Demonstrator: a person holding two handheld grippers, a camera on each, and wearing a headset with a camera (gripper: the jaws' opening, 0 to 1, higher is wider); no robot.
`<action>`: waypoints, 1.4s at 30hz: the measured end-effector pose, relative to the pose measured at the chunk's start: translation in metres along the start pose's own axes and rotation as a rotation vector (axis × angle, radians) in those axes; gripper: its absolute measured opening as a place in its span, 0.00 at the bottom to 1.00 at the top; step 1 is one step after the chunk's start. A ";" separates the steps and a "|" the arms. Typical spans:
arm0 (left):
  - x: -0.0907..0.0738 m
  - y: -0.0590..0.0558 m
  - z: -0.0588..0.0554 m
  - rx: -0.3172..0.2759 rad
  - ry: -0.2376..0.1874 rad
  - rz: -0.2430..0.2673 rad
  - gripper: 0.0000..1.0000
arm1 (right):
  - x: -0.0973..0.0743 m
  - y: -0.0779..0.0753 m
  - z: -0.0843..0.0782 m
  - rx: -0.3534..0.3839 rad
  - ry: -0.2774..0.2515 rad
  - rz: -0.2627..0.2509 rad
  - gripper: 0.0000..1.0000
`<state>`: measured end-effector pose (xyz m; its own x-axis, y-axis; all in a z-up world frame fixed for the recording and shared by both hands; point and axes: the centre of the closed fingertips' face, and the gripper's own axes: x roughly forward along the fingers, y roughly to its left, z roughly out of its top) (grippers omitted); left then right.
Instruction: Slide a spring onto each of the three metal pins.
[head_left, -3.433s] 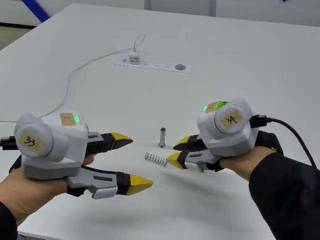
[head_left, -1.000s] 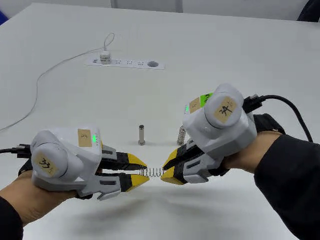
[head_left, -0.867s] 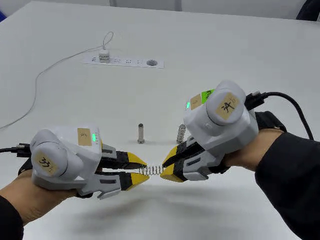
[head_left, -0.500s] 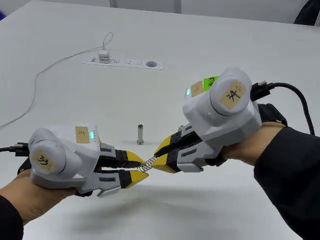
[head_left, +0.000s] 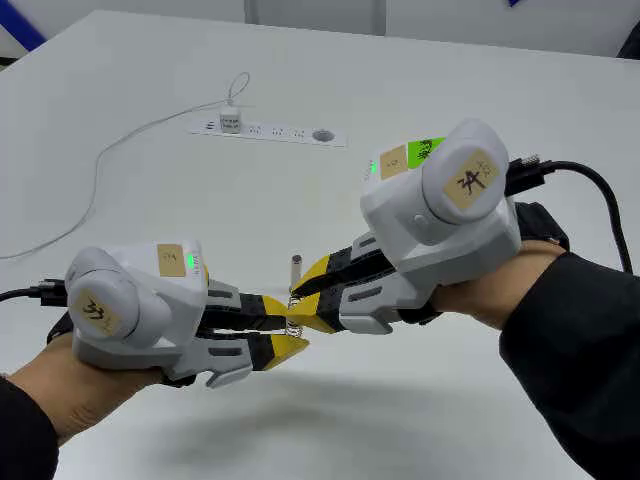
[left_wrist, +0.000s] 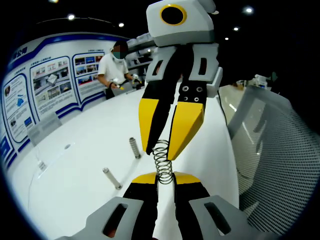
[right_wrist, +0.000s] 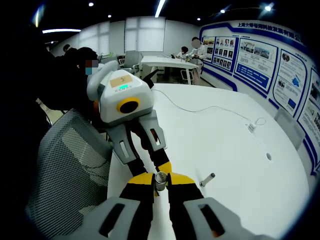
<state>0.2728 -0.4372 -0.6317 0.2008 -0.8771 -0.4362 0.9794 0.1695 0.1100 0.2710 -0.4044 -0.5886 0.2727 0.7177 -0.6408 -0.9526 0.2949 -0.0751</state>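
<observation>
Seemingly re-aiming for the pin at 12 o'clock, left gripper and right gripper jaws both pinch the spring.

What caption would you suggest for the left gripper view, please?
Left gripper and right gripper grip opposite ends of one spring over the white table, near a bare metal pin.

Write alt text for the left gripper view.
A small spring is pinched end to end between the left gripper at the bottom and the right gripper reaching in from the top. Beyond them, on the white table, stand a bare metal pin and a second pin with a spring on it.
</observation>
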 end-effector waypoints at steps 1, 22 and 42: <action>0.000 0.000 0.001 0.001 0.000 0.001 0.11 | 0.000 0.000 0.001 -0.003 -0.002 0.001 0.11; -0.013 0.009 -0.004 -0.073 0.001 0.062 0.27 | -0.003 -0.014 0.006 -0.010 -0.024 -0.006 0.11; -0.045 0.019 -0.005 -0.225 -0.069 0.177 0.50 | 0.003 -0.091 0.017 0.053 -0.079 -0.186 0.11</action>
<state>0.2826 -0.3921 -0.6148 0.3748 -0.8523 -0.3649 0.9111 0.4114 -0.0252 0.3607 -0.4186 -0.5703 0.4549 0.6947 -0.5572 -0.8769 0.4583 -0.1446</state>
